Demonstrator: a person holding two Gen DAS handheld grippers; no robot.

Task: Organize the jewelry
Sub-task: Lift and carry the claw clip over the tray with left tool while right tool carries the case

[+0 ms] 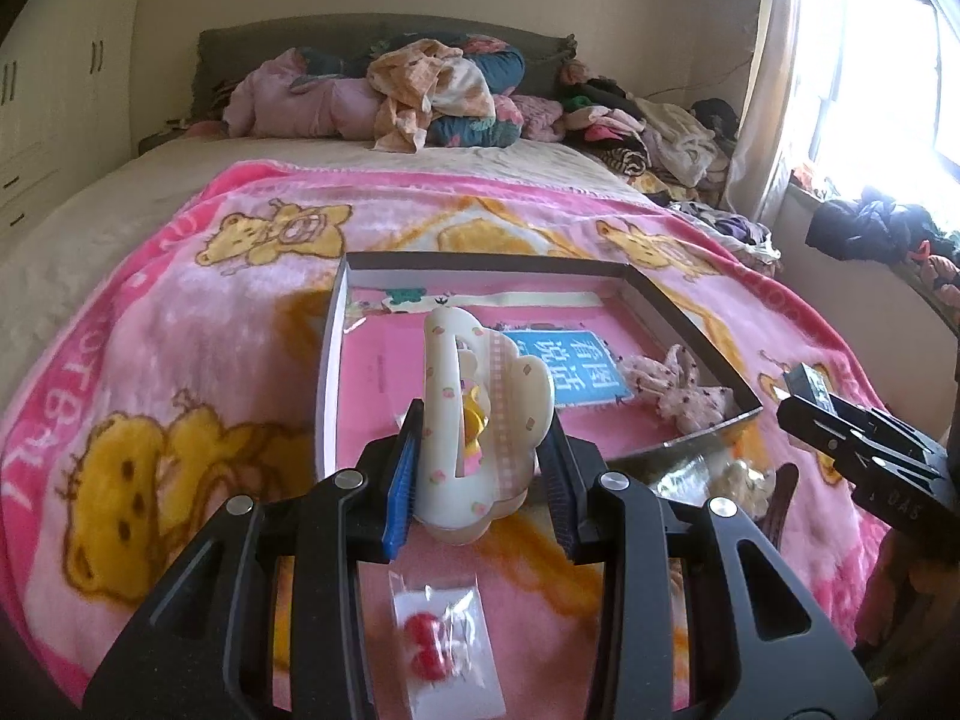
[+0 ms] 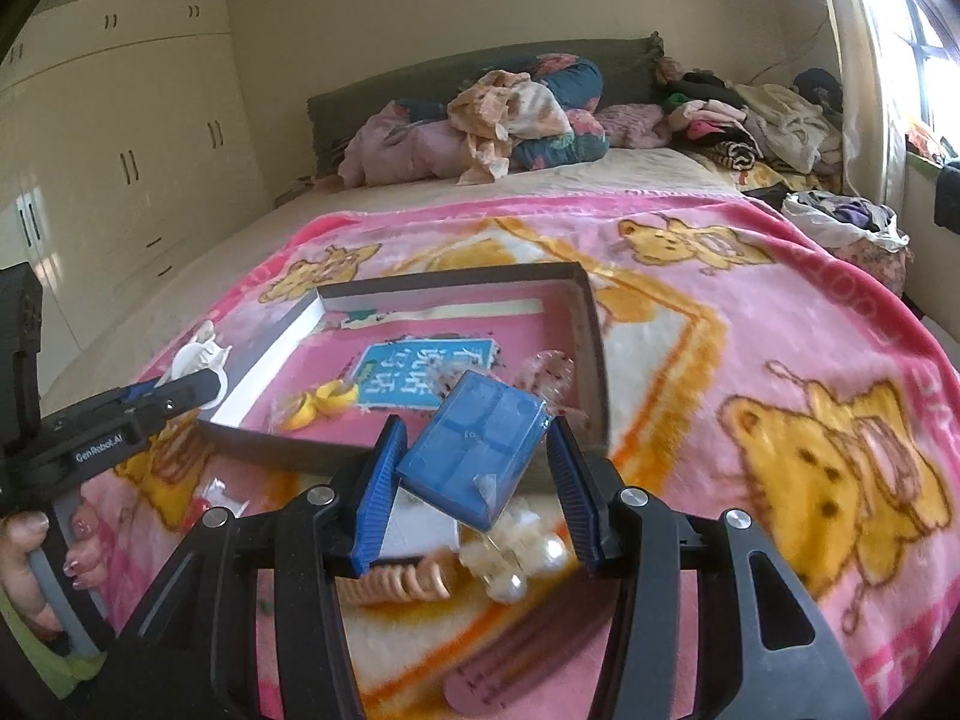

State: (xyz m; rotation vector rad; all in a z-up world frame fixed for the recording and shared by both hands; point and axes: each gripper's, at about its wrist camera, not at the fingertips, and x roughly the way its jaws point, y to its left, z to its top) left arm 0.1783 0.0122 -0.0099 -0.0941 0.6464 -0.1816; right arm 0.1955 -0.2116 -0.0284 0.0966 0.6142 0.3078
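Observation:
My left gripper [image 1: 480, 468] is shut on a cream hair claw clip [image 1: 480, 420] and holds it upright at the near edge of the shallow cardboard box [image 1: 333, 354]. My right gripper [image 2: 474, 474] is shut on a blue wrapped packet [image 2: 477, 450], tilted, above the box's near right corner [image 2: 594, 336]. In the box lie a blue printed card [image 2: 408, 378], a yellow clip [image 2: 318, 402] and a dotted pink bow [image 1: 678, 390]. On the blanket lie a bag of red earrings [image 1: 438, 636], a pearl clip [image 2: 516, 552], a coiled peach hair tie [image 2: 402, 585] and a brown comb [image 2: 528, 642].
The pink bear blanket [image 2: 780, 420] covers the near part of the bed. Piled clothes and bedding [image 1: 432, 90] lie at the headboard and along the right side by the window. A wardrobe [image 2: 120, 150] stands on the left. The left gripper shows in the right wrist view [image 2: 150, 408].

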